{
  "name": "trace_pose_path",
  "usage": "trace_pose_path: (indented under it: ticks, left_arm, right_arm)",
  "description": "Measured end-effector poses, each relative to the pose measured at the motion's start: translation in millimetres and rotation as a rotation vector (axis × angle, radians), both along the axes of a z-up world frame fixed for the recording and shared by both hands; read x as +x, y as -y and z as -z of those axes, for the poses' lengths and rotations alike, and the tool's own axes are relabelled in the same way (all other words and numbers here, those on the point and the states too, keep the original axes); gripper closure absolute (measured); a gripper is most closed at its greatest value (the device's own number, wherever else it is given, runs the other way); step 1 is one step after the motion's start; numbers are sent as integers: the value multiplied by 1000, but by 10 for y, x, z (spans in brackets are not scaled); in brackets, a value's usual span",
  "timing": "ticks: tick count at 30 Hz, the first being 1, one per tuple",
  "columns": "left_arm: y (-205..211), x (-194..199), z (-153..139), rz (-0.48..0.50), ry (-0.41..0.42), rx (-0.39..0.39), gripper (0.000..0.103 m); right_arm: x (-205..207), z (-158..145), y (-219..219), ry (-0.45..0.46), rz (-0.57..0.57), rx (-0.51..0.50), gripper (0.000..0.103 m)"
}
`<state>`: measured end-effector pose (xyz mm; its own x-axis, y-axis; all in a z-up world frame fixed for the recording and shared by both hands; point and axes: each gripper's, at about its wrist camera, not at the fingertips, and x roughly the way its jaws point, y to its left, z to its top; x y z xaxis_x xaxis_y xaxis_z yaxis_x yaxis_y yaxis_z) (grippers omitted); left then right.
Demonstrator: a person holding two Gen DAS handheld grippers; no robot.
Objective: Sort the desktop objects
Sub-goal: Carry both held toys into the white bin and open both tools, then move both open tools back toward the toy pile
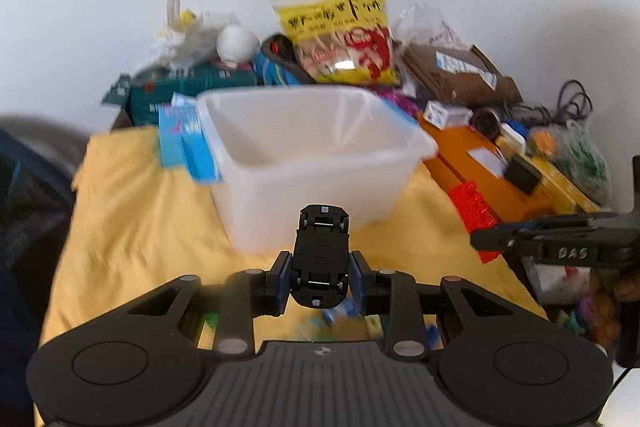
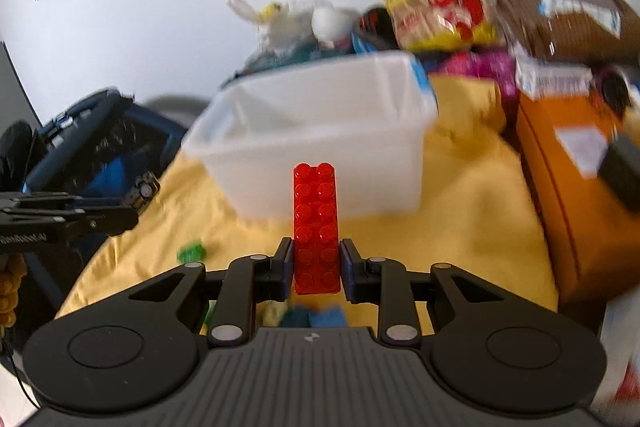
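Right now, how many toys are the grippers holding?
2. A black toy car, underside up, is in the left gripper. A red building brick is in the right gripper. Other toys may lie hidden below them.

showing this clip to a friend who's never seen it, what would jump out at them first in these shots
Most striking is the red building brick standing upright in the right claw, vivid against the yellow cloth. Next, the black toy car, underside up, clamped in the left claw. Just beyond both sits a translucent white bin, with a yellow snack bag in the clutter behind it.
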<state>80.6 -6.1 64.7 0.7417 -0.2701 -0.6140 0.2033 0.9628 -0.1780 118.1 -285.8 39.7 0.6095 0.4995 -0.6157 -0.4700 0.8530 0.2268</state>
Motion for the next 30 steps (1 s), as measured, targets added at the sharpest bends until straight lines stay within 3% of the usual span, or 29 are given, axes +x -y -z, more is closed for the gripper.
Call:
trace_pose_path:
  ticks: [8,24,25,26,27,28,30]
  left_arm:
    - [-69,598,-228,-20,-8,12,70]
    - [-84,1377,-433,-38,-66,49,70]
    - [-78,1405,-433,-41,-66,55,67]
    - [-76,1434,-429,-44,-70,58,62]
    - [-78,1451,-419,-54,-73,60,51]
    - [-86,1455,-411,-68,-67,62,47]
    - [-98,1433,-379,-74,-61,71,47]
  right_arm:
    - [487,-396,-188,51,-13,8,76]
    - [1230,-401,-498,-41,0,-65,75]
    - [1264,-397,-522,-42,-1,-75,73]
    - [1286,-396,-544,-34,4,-89,65]
    - [1294,-394,-560,-20,12,-104,57]
    - [1288,-389,-569,-5,18,-117,49]
    - [1264,-375,-561,1,19,-117,51]
